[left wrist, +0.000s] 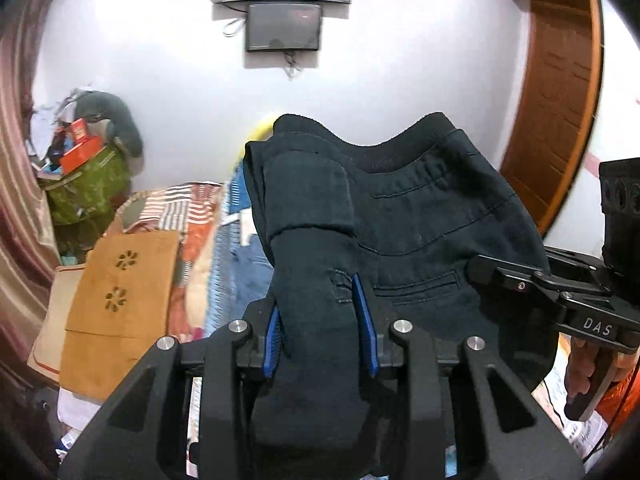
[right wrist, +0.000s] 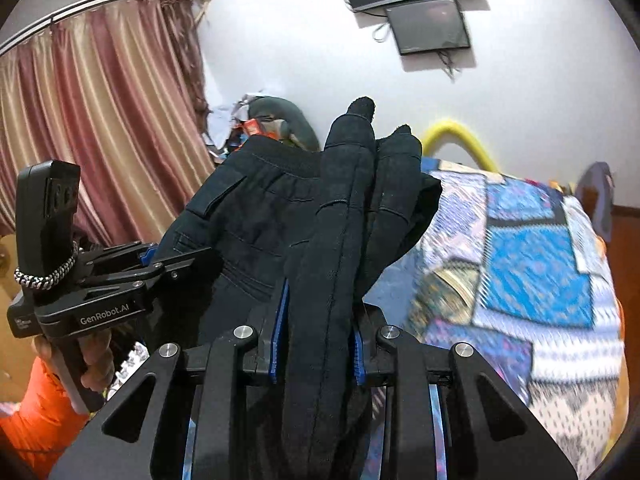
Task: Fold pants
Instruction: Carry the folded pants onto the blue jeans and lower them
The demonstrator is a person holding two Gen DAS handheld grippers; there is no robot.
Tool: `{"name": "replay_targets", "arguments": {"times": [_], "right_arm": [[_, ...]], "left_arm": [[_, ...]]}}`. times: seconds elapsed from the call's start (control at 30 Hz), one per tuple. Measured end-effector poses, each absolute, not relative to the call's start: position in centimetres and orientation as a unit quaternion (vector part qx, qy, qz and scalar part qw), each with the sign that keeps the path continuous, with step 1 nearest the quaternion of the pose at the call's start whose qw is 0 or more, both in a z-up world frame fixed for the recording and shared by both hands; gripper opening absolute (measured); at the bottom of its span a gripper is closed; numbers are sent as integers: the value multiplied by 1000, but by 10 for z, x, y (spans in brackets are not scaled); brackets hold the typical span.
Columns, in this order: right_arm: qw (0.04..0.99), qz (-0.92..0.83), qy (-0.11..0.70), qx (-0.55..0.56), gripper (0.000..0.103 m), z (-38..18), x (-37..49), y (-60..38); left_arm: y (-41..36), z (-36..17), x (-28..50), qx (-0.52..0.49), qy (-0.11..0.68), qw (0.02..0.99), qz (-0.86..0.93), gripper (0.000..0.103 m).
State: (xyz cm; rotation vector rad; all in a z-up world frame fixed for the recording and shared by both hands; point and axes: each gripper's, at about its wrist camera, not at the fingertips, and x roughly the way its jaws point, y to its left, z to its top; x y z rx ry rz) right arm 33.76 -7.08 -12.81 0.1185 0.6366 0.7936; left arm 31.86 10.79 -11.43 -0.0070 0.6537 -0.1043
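Observation:
The dark navy pants [left wrist: 420,216] hang in the air between both grippers, waistband up and back pocket showing. My left gripper [left wrist: 322,320] is shut on a thick fold of the pants, which bulges over its blue pads. My right gripper [right wrist: 318,328] is shut on another bunched fold of the pants [right wrist: 256,216], with cloth rising between the fingers. The right gripper also shows in the left wrist view [left wrist: 560,296], and the left gripper in the right wrist view [right wrist: 120,276], each against the hanging cloth.
A bed with a blue patterned quilt [right wrist: 532,264] lies below and to the right. A tan box [left wrist: 120,304] and a cluttered green bag [left wrist: 88,184] stand at the left. Pink curtains [right wrist: 88,112], a wall screen [left wrist: 284,26] and a wooden door [left wrist: 560,92] surround.

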Motion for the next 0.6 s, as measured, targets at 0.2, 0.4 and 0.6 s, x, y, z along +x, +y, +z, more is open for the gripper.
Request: {"name": "replay_targets", "arguments": {"times": [0.2,0.4,0.6], "right_arm": [[863,387,320,53,24,-147,380,-33],[852,380,356,43,24,-194,428,-9],[840,364,400,30,24,-250,476,7]], "left_arm": [[150,-131,363,-28,340,939,-28,33],[179,-180,418,-43,372,927,-21,33],[190,-250,474,-62,420,905,-25,33]]}}
